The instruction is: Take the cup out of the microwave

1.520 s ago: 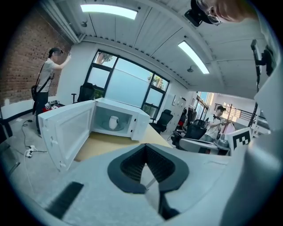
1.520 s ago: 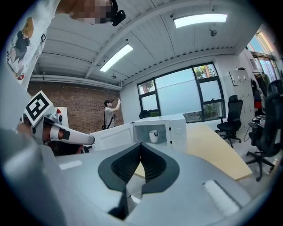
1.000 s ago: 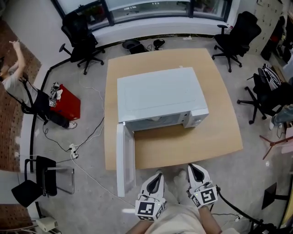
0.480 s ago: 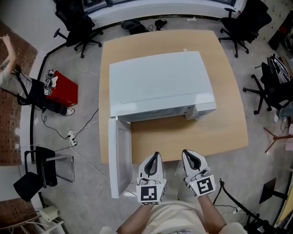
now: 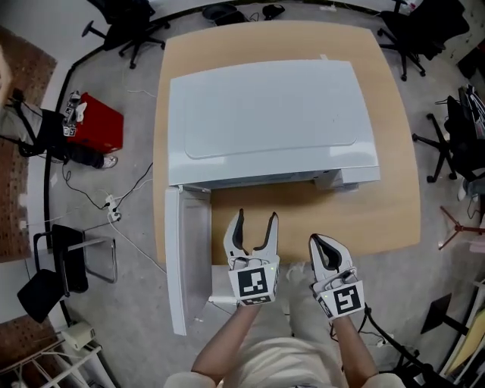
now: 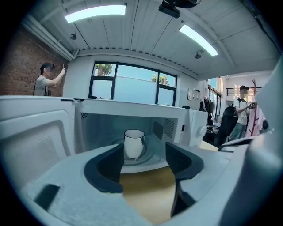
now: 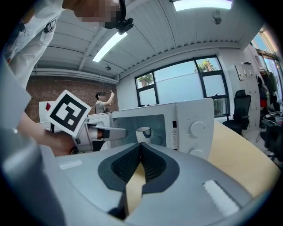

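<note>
A white cup [image 6: 134, 143] stands upright on the glass turntable inside the white microwave [image 5: 265, 121]; the right gripper view also shows the cup [image 7: 143, 131] through the opening. The microwave door [image 5: 186, 258] hangs open to the left. My left gripper [image 5: 257, 220] hovers over the table's front edge, facing the cavity. Its jaws are opening with nothing between them, and the cup is well beyond its tips. My right gripper [image 5: 319, 244] is shut and empty, lower right of the left one. The head view hides the cup under the microwave's top.
The microwave sits on a wooden table [image 5: 394, 189]. Black office chairs [image 5: 121, 23] stand around, and a red box [image 5: 95, 125] and cables lie on the floor at left. A person [image 6: 47, 79] stands far left, another person [image 6: 243, 110] far right.
Both grippers have moved forward and down toward the microwave front. The left gripper's jaws, shut before, have spread apart. The right jaws stay shut.
</note>
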### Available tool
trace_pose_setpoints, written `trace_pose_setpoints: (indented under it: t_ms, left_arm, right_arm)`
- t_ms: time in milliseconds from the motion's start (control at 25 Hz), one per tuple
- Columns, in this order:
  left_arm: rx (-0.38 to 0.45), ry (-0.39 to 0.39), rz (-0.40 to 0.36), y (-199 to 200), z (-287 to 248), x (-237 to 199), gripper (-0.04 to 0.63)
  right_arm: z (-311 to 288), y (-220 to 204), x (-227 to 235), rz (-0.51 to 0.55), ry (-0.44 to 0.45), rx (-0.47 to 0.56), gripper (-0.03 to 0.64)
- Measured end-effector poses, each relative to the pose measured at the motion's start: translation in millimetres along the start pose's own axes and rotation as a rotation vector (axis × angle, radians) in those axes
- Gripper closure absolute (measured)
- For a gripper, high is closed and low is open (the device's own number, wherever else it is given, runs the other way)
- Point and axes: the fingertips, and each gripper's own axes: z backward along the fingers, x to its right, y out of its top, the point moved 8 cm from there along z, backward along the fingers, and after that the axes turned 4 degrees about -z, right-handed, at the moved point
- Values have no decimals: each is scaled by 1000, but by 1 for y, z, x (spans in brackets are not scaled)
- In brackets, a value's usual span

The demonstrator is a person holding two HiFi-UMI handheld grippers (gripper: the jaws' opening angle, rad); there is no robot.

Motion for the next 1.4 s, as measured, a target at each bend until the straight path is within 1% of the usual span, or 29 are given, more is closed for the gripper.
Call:
trace_pose_setpoints:
  t_ms: [80,160,280,360,480,640,880,960,1040,1120,1400]
  left_arm:
    - [9,33,-14,-1,-19,-6,258]
    - [24,38,-23,-4,-38,-8,223]
    - [53,35,-45,-10,-62,-9,190]
    - [47,35,-64,-14,-78,-9,174]
    - [47,47,-61,-19,-102,-13,150]
    - [70,66,-73,-22,-127,-18,146]
    - [68,105,-94,-19,-161,-28,143]
    - [59,106,-108,-19,-168,-29,145]
    - [46,107,-139,-20,-172,-30,165]
    - [41,109,-164,-21,-173,-31,202]
    - [31,101,-149,-21,-168,-32,206]
  right_arm:
    - [-4,-2,3,2,5,-5,611]
    - [-7,-6,6,0,6,-11,611]
    - [-11,-13,9,-9,7,-19,611]
    - [-14,-16,11,-16,8,-23,611]
    - [-18,-20,13,-25,11,-29,611]
    - [-20,-25,15,-35,11,-39,611]
    - [-19,-29,25,-27,1,-63,611]
    - [-17,-31,27,-20,-3,-77,611]
    - [-15,-32,29,-21,-6,-83,611]
    - [-15,-32,30,-21,-7,-89,611]
    - [-16,-33,30,11,-16,-117,612]
